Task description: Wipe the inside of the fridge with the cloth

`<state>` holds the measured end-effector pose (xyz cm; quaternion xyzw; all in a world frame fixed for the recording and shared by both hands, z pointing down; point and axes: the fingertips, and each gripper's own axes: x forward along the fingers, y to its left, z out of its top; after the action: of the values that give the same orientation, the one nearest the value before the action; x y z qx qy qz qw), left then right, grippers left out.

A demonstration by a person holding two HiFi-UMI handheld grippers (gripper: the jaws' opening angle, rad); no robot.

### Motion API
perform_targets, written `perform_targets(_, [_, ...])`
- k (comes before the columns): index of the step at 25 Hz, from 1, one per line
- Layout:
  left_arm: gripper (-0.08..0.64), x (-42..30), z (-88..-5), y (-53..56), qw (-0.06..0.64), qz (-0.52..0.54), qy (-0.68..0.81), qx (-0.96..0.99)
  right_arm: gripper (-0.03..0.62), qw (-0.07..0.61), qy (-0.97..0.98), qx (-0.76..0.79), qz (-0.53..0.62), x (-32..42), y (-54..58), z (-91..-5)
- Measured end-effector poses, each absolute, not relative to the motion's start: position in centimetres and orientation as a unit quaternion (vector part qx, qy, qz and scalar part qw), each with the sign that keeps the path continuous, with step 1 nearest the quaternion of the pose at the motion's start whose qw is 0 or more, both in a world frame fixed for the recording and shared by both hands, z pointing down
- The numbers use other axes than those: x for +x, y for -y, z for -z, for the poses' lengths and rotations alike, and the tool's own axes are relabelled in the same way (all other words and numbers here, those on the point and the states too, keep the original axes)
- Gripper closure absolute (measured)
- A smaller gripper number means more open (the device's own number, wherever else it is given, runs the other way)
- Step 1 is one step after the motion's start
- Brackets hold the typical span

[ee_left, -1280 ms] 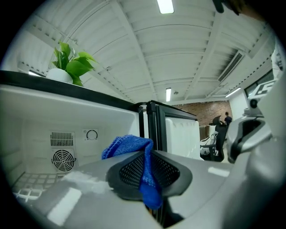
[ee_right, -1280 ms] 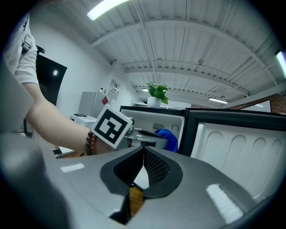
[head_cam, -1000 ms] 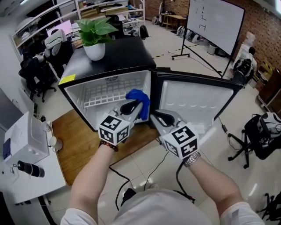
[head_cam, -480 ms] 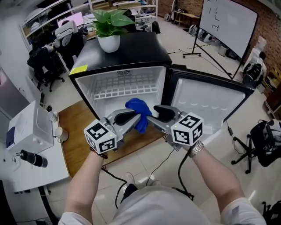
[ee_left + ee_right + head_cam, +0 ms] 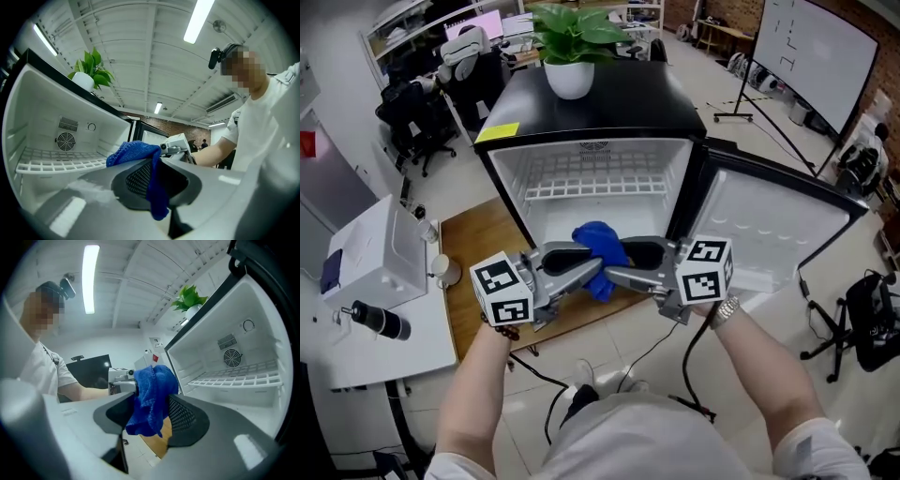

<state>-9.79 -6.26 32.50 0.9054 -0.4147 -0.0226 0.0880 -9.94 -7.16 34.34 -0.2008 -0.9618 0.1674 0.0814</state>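
A blue cloth (image 5: 598, 246) hangs in front of the open black mini fridge (image 5: 600, 103), below its wire shelf (image 5: 595, 187). My left gripper (image 5: 592, 263) comes in from the left and is shut on the cloth (image 5: 133, 151), which bunches above its jaws and drapes down between them. My right gripper (image 5: 619, 262) faces it from the right, tip to tip. Its jaws have just been opening and now stand wide, with the cloth (image 5: 152, 394) hanging between them. The pads do not press on it. Both grippers are outside the fridge, at its lower front edge.
The fridge door (image 5: 769, 225) stands swung open to the right. A potted plant (image 5: 572, 56) sits on the fridge top. The fridge rests on a wooden board (image 5: 483, 253). A white table (image 5: 366, 309) with devices is at the left. Cables (image 5: 553, 384) trail on the tiled floor.
Both grippers have drawn together and now meet at the cloth. The right jaws, nearly shut beside the cloth before, have opened wide around it. The left gripper still holds the cloth.
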Motion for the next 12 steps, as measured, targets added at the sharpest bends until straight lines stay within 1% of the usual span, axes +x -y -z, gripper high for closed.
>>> perform_targets(4, [0.517,-11.4,-33.1,5.6,0.097,0.021,0.428,0.898,0.447,0.086,0.961,-0.209,-0.159,-11.1,6.6,-34.7])
perform_targets(7, [0.515,-12.9,-33.9,5.3,0.097,0.003,0.449,0.888,0.489,0.094,0.963,-0.204,-0.148,-12.2,6.4,-35.2])
perform_targets(12, [0.508,-15.3,-36.2,4.9,0.088,-0.05,0.488,0.867,0.515,0.12,0.971,-0.178,-0.105,-14.5,5.9,-37.2])
